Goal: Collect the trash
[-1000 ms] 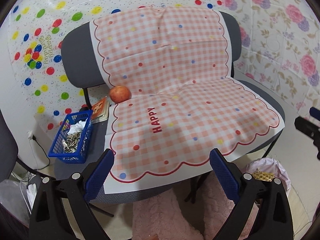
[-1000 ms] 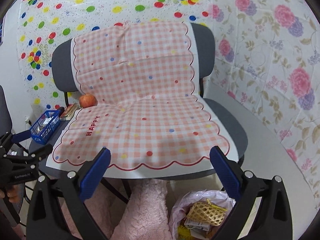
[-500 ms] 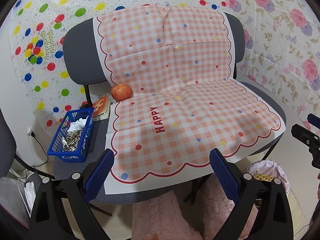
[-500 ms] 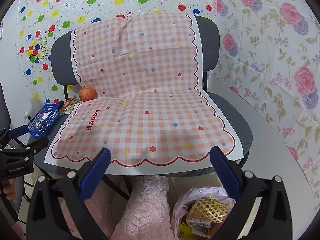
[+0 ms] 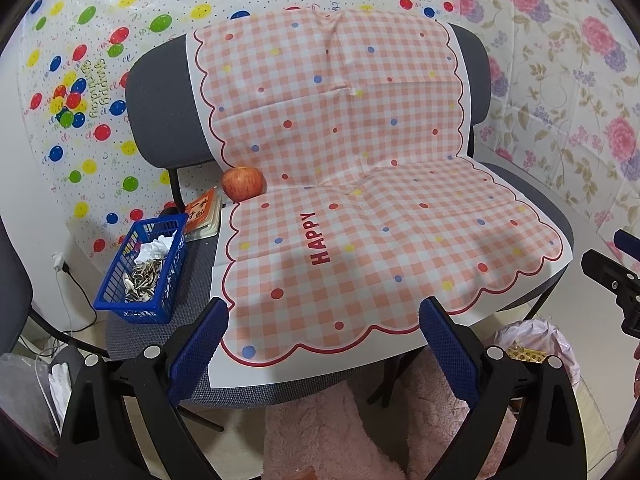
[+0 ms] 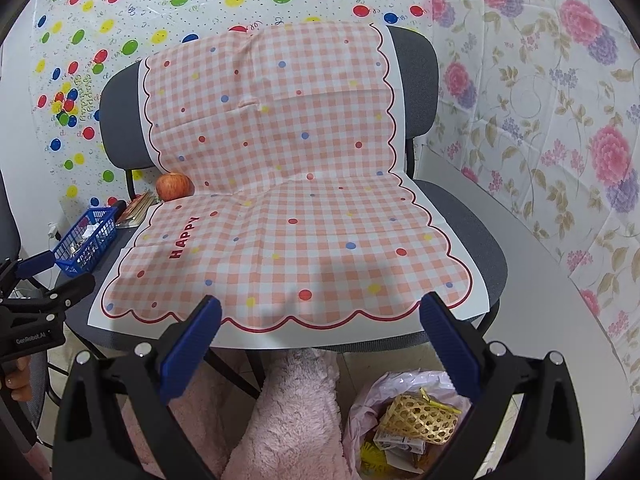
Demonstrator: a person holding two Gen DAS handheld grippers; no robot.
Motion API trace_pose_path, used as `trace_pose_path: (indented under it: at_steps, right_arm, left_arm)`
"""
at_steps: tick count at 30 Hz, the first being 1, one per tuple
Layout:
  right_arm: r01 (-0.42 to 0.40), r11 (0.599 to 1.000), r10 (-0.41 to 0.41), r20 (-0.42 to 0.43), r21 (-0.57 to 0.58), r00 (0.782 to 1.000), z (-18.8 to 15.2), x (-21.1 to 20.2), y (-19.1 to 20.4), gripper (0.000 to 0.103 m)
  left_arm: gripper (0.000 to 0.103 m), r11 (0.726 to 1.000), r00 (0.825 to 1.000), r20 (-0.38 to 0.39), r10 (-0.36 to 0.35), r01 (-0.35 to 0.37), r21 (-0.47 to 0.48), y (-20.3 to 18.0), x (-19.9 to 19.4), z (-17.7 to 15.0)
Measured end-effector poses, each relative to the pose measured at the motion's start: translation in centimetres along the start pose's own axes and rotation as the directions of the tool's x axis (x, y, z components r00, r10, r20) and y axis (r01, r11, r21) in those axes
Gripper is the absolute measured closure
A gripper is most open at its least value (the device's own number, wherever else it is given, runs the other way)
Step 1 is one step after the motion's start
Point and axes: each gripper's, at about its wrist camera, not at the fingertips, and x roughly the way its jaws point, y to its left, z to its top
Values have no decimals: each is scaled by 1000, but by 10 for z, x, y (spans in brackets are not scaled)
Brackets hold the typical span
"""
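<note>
A blue plastic basket holding seed shells and crumpled white paper sits on the left grey chair seat. A pink trash bag with a woven yellow item and wrappers lies on the floor under the right chair. My left gripper hovers open before the seat's front edge, nothing between its fingers. My right gripper is open too, above the floor between a pink fluffy leg and the bag. Each gripper shows at the other view's edge.
A pink checked "HAPPY" sheet drapes over two grey chairs. A red apple and an orange book rest at the seat's back left. Patterned plastic sheets cover the walls. Cables hang at the far left.
Both grippers have drawn back and risen slightly, so the chairs sit a little farther and lower in view. Both stay open and empty.
</note>
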Motion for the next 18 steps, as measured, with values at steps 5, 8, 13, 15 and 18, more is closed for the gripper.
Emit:
trace_pose_path:
  at_steps: [5,8,13,15,18]
  right_arm:
    - [0,1000,0,0,5,1000,-1,1,0,6]
    - [-3,1000,3,-1,7,1000,-2,0,-1,6]
    - [-2,1000,2,0,7,1000,-2,0,-2,6]
    - [-2,1000,2,0,6,1000,-2,0,-2,6]
    - [-3,1000,3,-1,7,1000,-2,0,-3,6]
  left_arm:
    - [8,1000,1000,-3,-1,1,0,-4,1,-1]
    - [8,1000,1000,-3,-1,1,-1,-5,1,-1]
    - [8,1000,1000,-3,0,0,-1,-5,1,-1]
    - [8,1000,1000,-4,-2,2,-1,-5,1,-1]
    - [8,1000,1000,-3,8,-8,-2,-7,1,-2]
